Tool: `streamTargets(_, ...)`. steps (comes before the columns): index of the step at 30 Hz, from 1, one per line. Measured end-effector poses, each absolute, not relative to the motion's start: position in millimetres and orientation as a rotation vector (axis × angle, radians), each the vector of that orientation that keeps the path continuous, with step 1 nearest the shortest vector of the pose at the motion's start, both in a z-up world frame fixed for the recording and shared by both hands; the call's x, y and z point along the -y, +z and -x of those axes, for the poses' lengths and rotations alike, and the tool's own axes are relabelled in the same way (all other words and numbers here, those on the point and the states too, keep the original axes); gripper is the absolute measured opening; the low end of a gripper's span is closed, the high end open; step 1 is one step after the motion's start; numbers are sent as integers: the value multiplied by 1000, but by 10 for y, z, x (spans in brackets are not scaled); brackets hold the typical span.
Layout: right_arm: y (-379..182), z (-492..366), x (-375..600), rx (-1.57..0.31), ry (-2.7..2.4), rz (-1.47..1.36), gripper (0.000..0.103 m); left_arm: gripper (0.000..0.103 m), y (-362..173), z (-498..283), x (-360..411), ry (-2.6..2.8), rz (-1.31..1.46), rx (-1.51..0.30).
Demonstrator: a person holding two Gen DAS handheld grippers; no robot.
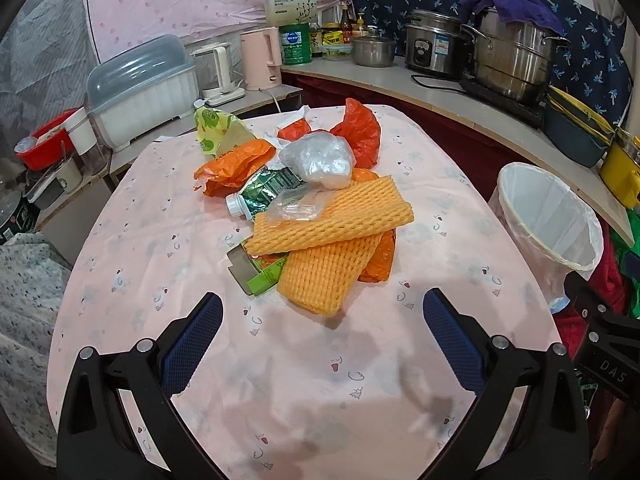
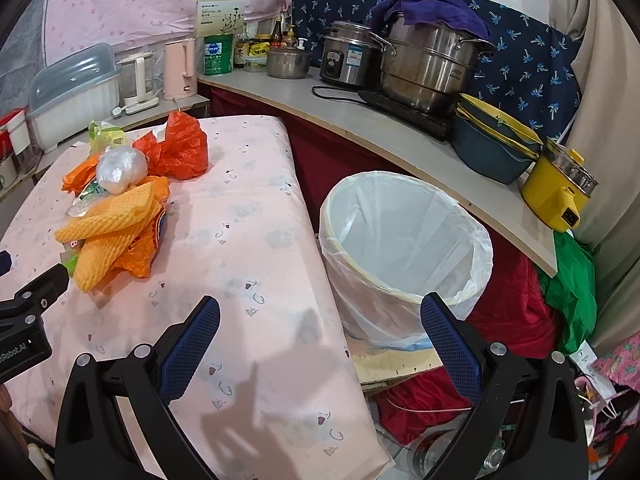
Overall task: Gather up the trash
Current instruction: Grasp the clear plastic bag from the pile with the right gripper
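A heap of trash lies mid-table: two orange foam nets (image 1: pixel 328 216) (image 2: pixel 108 216), a crumpled clear bag (image 1: pixel 318 158) (image 2: pixel 120 168), a red-orange plastic bag (image 1: pixel 360 130) (image 2: pixel 178 150), an orange wrapper (image 1: pixel 234 166), a green squashed bottle (image 1: pixel 266 192) and a green-yellow packet (image 1: pixel 218 130). A bin lined with a white bag (image 1: pixel 550 222) (image 2: pixel 404 240) stands right of the table. My left gripper (image 1: pixel 322 320) is open, just short of the heap. My right gripper (image 2: pixel 320 320) is open over the table's right edge, near the bin. Both hold nothing.
The pink tablecloth (image 1: pixel 304 380) (image 2: pixel 248 240) covers the table. A curved counter (image 2: pixel 400 128) behind holds steel pots (image 2: pixel 432 68), a rice cooker (image 1: pixel 434 46), kettles and a yellow pot (image 2: pixel 560 188). A white dish box (image 1: pixel 140 92) stands at the left. Red and green cloths (image 2: pixel 520 300) lie by the bin.
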State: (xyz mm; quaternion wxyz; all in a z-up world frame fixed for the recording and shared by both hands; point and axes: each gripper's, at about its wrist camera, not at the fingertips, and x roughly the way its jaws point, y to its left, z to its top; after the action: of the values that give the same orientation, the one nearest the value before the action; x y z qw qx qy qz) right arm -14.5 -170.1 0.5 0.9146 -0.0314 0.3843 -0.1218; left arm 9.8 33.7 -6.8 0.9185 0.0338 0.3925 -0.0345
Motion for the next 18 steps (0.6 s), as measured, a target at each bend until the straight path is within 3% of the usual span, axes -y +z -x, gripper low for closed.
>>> streamTargets(18, 170, -862, 834, -724, -8, 44, 96, 96, -106, -613, -1213, 73, 14, -819)
